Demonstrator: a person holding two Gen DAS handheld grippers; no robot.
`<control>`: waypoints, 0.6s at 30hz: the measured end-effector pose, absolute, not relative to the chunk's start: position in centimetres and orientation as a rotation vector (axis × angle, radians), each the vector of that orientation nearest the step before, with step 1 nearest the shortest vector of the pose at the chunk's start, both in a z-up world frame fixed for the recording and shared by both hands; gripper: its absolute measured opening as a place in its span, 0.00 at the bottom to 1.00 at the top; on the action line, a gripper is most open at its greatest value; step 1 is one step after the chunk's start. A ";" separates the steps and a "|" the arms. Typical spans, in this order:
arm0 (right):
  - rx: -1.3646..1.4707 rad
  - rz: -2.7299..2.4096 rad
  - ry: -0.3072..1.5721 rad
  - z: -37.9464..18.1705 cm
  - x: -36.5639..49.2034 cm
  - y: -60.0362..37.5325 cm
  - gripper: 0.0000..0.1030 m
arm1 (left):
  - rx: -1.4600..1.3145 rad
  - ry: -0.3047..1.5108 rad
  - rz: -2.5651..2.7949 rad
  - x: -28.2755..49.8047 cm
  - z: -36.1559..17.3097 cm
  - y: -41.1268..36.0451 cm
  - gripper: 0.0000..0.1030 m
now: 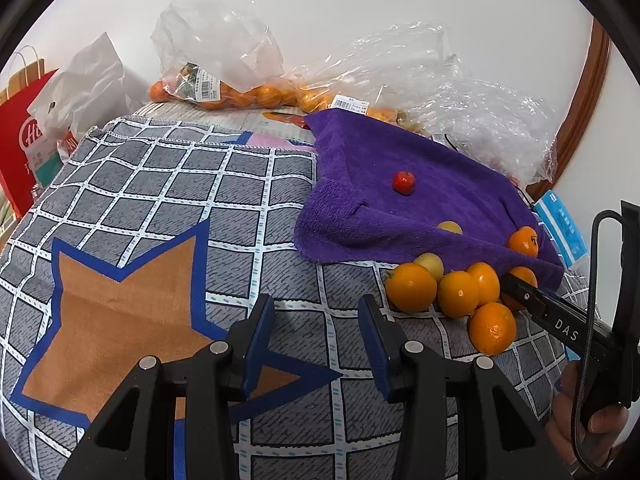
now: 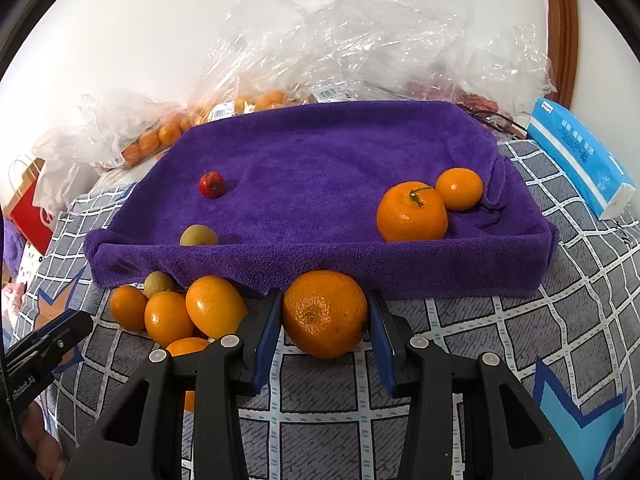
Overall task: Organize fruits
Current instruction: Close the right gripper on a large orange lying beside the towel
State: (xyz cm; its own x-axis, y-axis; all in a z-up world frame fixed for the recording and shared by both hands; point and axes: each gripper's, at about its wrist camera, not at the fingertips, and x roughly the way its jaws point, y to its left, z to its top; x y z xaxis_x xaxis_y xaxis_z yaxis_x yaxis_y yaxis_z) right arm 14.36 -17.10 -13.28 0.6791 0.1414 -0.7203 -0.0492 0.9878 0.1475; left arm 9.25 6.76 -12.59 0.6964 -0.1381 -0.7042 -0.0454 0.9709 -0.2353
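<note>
Large orange [image 2: 325, 313]: lies on the checked cloth, just in front of the purple towel's near edge, between the two fingers of the right gripper.
Right gripper [image 2: 325, 320]: blue pads clamped against both sides of the large orange; no gap shows at either pad.
Loose fruit cluster [image 2: 176, 312]: several smaller oranges touching one another, left of the held orange, with one yellow-green fruit [image 2: 158, 283] at the back, against the towel's edge.
Purple towel [image 2: 320, 160]: spread over a raised, tray-like form; its front edge hangs down to the cloth.
Fruit on the towel: a stemmed orange [image 2: 412, 212] touching a smaller orange [image 2: 459, 189] at the right; a small red fruit [image 2: 211, 184] at the left; a yellow-green fruit [image 2: 199, 236] at the front left.
Left gripper [image 1: 316, 320]: fingers apart, nothing between them, above the checked cloth [image 1: 160, 200] and left of the cluster.
Background: clear plastic bags [image 1: 218, 36] holding oranges behind the towel; a blue tissue pack [image 2: 580, 156] at the right; a red paper bag [image 1: 24, 136] at the far left.
</note>
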 end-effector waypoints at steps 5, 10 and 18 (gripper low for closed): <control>0.110 0.116 0.800 -12.9 14.0 -16.8 0.41 | -0.244 0.799 -0.053 9.2 -12.6 6.8 0.40; 0.103 0.122 0.787 -12.7 13.7 -16.6 0.40 | -0.250 0.791 -0.056 9.2 -12.5 6.8 0.40; 0.105 0.121 0.779 -12.5 13.2 -16.8 0.40 | -0.240 0.793 -0.074 9.1 -12.5 6.6 0.40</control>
State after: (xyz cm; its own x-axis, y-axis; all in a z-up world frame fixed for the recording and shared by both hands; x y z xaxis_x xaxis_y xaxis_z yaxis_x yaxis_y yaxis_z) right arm 13.20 -16.77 -12.46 0.7052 0.1477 -0.6934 -0.0698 0.9878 0.1393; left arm 9.10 6.61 -12.49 0.7006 -0.1555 -0.6964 -0.0241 0.9703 -0.2409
